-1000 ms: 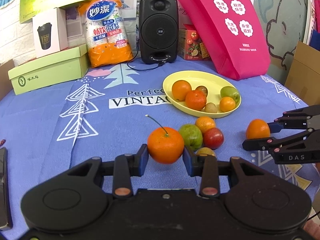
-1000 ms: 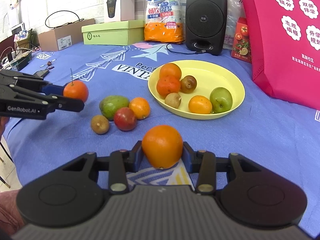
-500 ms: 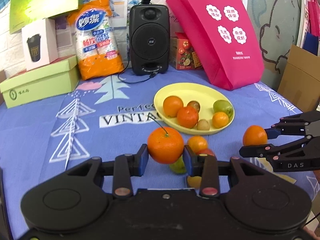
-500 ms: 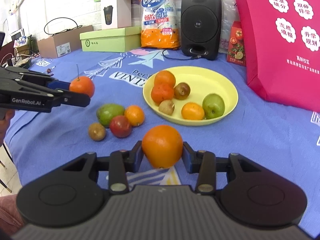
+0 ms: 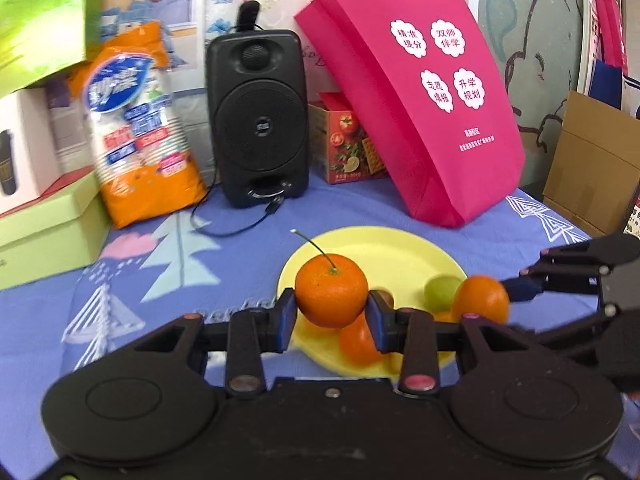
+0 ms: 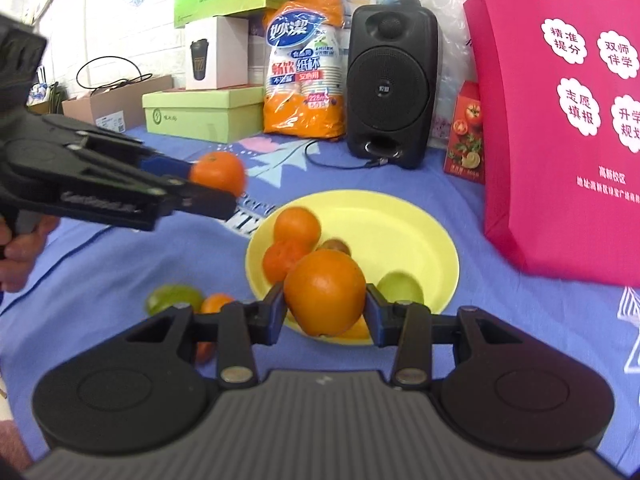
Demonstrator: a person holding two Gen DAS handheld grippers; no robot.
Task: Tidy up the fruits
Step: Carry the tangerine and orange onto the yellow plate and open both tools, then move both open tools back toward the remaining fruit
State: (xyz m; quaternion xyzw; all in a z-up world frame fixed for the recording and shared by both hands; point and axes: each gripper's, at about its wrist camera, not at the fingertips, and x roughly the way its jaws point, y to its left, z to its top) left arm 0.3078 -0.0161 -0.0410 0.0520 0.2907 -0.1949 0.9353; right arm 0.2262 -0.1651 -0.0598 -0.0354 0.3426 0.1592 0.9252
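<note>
Black speaker (image 6: 387,84) upright at back of worktop (image 6: 500,312). Left of speaker: orange paper-cup pack (image 6: 306,76), then green box (image 6: 200,114) with white cup carton (image 6: 216,53) atop. Right of speaker: tomato-print box (image 6: 466,134), pink tote bag (image 6: 560,120).

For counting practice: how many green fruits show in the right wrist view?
2: one green fruit on the plate, one on the cloth left of it. Others may be hidden.

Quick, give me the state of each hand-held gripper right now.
Left hand-held gripper: shut on the stemmed orange.
Right hand-held gripper: shut on the plain orange.
</note>
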